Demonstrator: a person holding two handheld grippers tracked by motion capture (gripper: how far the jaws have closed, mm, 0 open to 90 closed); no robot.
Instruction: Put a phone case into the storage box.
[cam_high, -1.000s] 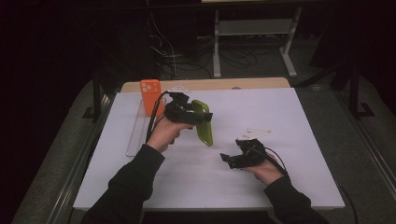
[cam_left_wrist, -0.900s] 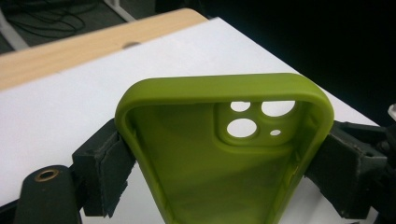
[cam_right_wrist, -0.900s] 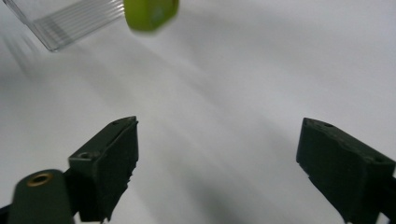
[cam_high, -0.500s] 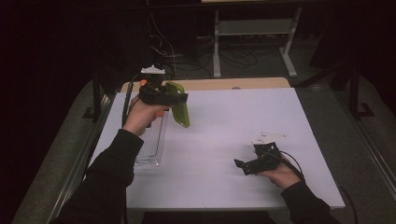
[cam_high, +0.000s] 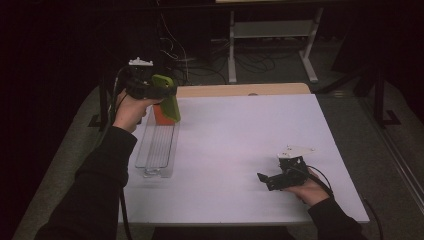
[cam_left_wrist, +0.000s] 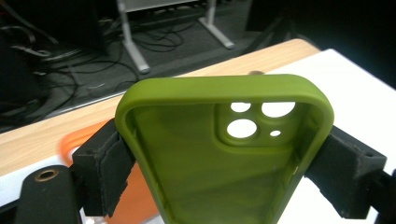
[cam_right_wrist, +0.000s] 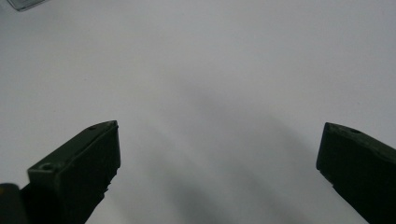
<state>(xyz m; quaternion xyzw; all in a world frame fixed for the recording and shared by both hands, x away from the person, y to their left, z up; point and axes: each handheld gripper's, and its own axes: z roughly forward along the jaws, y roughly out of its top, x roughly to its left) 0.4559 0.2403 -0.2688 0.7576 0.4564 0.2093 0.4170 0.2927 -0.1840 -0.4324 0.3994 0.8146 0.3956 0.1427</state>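
The left gripper (cam_high: 159, 92) clamps a green phone case (cam_left_wrist: 224, 154) across its width, long axis hanging down from the pads; just below it sit the orange box (cam_high: 161, 114) and clear tray (cam_high: 156, 150); the right gripper (cam_high: 270, 179), jaws wide and empty, rests well apart.

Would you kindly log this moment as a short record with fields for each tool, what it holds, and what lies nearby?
left tool: shut on the green phone case, raised above the far left of the table
right tool: open, nothing between its jaws, low over the white table near its right front
clear tray: on the table, left side
orange block: at the tray's far end, behind the case
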